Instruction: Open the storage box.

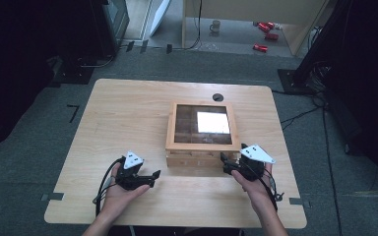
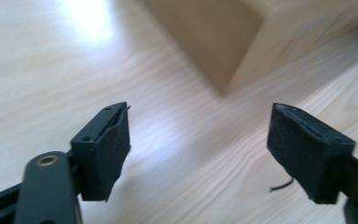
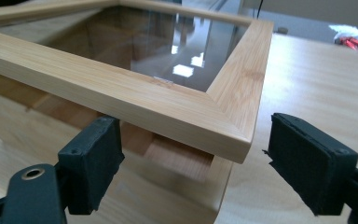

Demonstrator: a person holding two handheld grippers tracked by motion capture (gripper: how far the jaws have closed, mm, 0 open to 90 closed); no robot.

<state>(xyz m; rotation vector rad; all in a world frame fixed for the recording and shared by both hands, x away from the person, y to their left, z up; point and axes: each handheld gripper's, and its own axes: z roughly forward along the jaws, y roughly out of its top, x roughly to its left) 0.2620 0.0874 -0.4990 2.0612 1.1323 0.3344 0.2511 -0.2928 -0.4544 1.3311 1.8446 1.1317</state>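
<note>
While the wooden box (image 1: 202, 132) with its glass lid sits at the centre of the table (image 1: 118, 113) in the high view, the left gripper (image 1: 150, 178) lies lower left of it and the right gripper (image 1: 225, 161) at its lower right corner. In the left gripper view, the jaws gape wide over bare tabletop, the box at upper right. In the right gripper view, wide jaws flank the lid's (image 3: 168, 100) near corner, gripping nothing.
</note>
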